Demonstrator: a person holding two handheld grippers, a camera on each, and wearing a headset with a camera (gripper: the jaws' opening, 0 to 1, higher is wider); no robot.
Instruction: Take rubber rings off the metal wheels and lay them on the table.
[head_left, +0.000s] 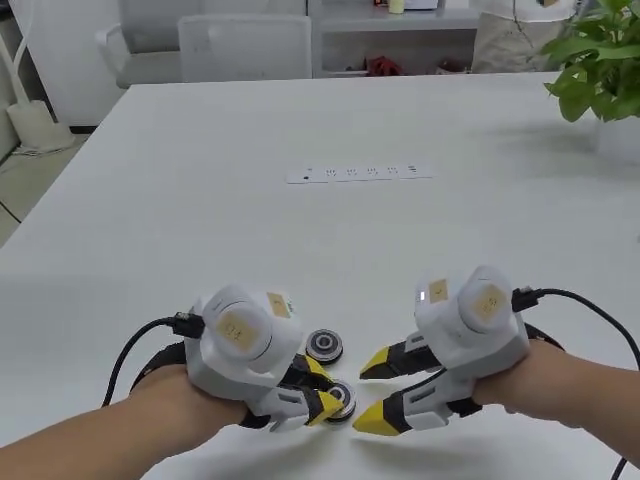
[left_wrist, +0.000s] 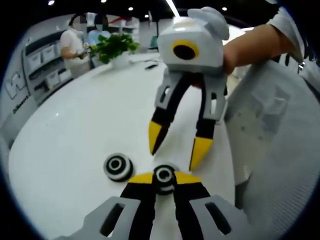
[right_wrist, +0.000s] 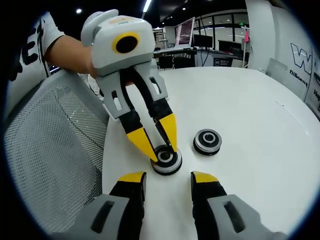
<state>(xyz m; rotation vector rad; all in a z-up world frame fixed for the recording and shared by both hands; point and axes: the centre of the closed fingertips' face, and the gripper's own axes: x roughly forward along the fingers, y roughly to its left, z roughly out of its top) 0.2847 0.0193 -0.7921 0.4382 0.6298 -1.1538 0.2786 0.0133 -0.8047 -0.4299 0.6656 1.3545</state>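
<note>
Your left tool (left_wrist: 164, 179) is clamped on a wheel (left_wrist: 164, 175), with a yellow tip pressed to each side of it. The wheel lies flat on the worktop (head_left: 300, 230), close to your edge. Its rubber ring (right_wrist: 167, 171) is on, a dark band round the metal hub. Your right tool (right_wrist: 167, 177) faces it from the opposite side with its jaws apart and nothing between them. Its tips are just short of that same wheel, near but not touching. A second wheel (head_left: 324, 346) lies just beyond the first, flat, clear of both tools, with its ring on too.

From the head view, the two tools point at each other low in the picture. The body of your left tool hides most of the clamped wheel, so only one edge peeks out past the tips. The right gripper view gives you the clean look: the whole wheel, with the left tool's two tips coming down onto it. The left gripper view shows the wheel wedged between that tool's own tips and the right tool hanging over it with both jaws spread wide. That view also catches a plant (left_wrist: 114, 46) at the far end of the worktop. The head view adds a power strip (head_left: 360, 173) out in the middle.
</note>
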